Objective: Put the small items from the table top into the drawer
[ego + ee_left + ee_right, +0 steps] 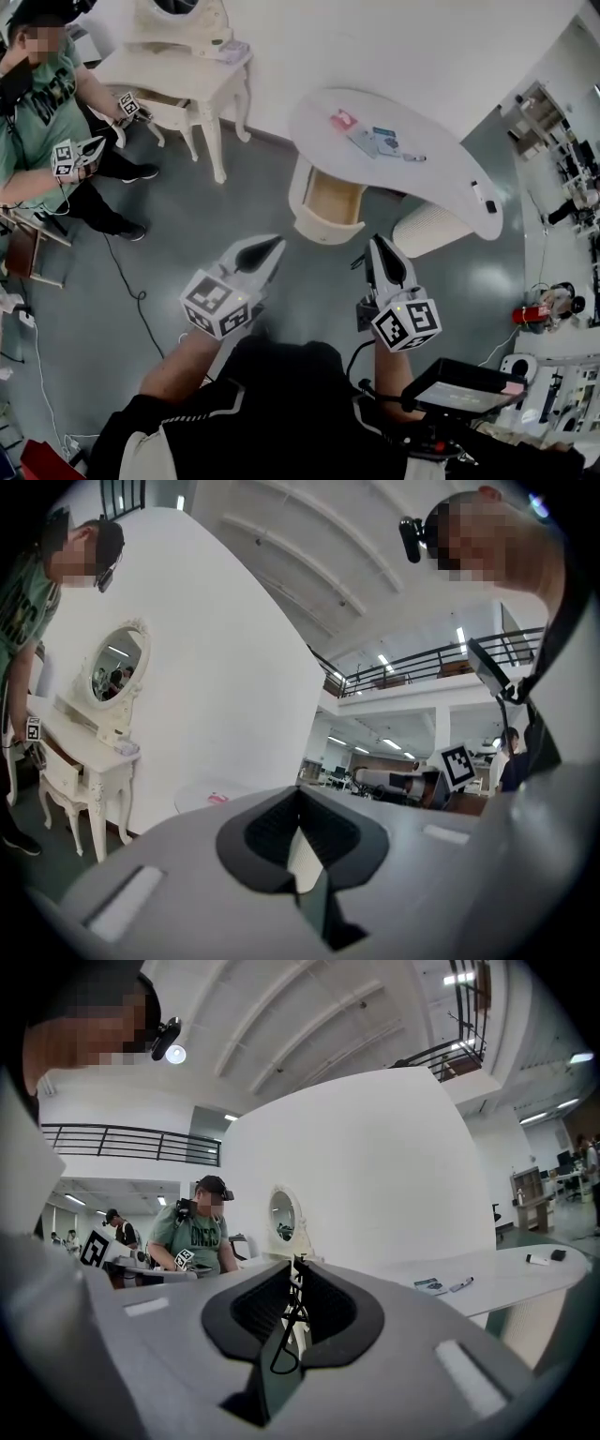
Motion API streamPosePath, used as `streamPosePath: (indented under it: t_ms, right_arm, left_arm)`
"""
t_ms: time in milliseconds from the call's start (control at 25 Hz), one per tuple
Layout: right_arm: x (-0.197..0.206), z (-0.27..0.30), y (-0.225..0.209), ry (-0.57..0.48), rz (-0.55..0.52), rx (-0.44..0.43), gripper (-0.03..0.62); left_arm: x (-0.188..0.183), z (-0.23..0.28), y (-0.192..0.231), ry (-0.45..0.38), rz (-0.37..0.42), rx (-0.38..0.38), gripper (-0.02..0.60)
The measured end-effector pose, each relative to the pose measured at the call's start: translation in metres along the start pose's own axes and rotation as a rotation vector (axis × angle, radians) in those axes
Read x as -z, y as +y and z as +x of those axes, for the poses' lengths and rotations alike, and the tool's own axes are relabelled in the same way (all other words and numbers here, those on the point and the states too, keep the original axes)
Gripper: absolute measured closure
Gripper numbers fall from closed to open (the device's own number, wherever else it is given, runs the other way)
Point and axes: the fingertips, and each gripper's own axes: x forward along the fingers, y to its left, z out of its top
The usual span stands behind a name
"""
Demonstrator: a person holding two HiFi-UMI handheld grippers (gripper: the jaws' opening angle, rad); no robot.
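Grey-padded and closed tip to tip on nothing, at left gripper (300, 794) and right gripper (294, 1265) alike; hanging low, well apart from the white table (450, 211), seemingly just resting before any pick. Farther out on that top: pink card (343, 120), booklets (377, 142), pen (414, 157), above the drawer (330, 202) pulled open, presumably to receive them.

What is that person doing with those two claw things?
The person holds a gripper in each hand: the left gripper and the right gripper. Both have their jaws closed and are raised in front of the body, well apart from the white table. The job is to put the small things into the drawer, which looks pulled out under the table. The pink item, the booklet and the pen lie on the table top, not yet picked up.
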Motion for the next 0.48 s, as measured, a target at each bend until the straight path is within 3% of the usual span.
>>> streamPosePath:
  t_ms: [160,480]
  right_arm:
    - [-0.010,0.012,0.004,0.002,-0.008,-0.009,0.554]
    - [-0.005,0.058,-0.028,0.003,-0.018,-0.024,0.554]
  left_arm:
    - [-0.010,0.003,0.007,-0.014,0.004,0.015,0.581]
    - [-0.006,0.037,0.044,-0.003,0.022,-0.013,0.581]
